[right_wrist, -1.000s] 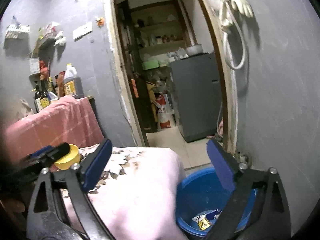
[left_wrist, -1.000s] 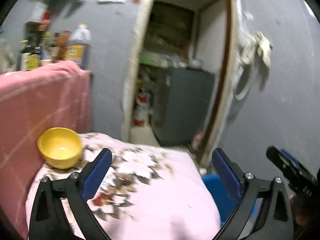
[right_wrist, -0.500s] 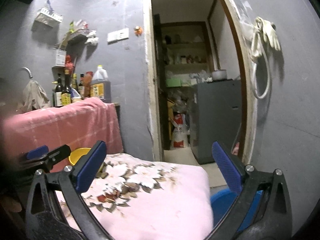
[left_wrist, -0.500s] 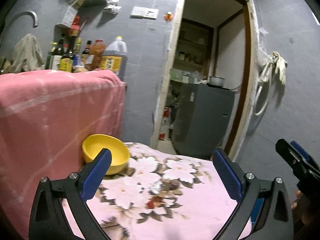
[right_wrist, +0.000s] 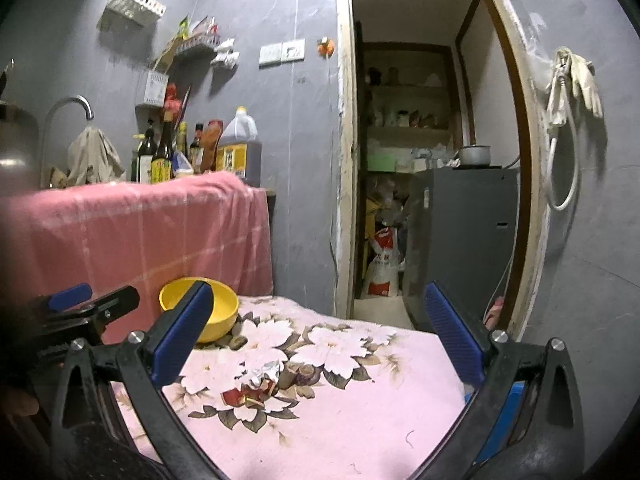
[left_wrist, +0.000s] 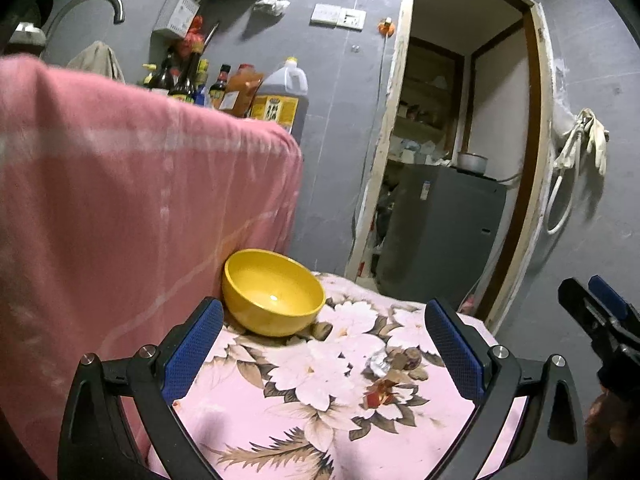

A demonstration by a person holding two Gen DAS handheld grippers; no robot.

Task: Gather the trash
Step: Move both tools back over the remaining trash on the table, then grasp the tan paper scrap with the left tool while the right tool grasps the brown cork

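A crumpled silver wrapper [left_wrist: 378,362] and a small red wrapper [left_wrist: 374,398] lie together on the pink floral cloth [left_wrist: 280,440]. In the right wrist view the silver wrapper [right_wrist: 266,372] sits just behind the red wrapper [right_wrist: 244,396]. My left gripper [left_wrist: 320,332] hovers open above the cloth, the wrappers slightly right of its centre line. My right gripper [right_wrist: 318,312] is also open, with the wrappers below and left of its middle. Nothing is held by either. A sliver of the blue bin [right_wrist: 512,404] shows behind the right finger.
A yellow bowl [left_wrist: 274,294] stands at the cloth's back left against a pink draped towel [left_wrist: 120,200]. Bottles [right_wrist: 236,148] line the counter behind. A doorway with a grey cabinet [right_wrist: 464,240] opens at the right. The right gripper [left_wrist: 592,312] shows at the left view's edge.
Both views have swung up and left from the blue bin to the table top. The wrappers on the cloth have come into sight. Both grippers stayed open.
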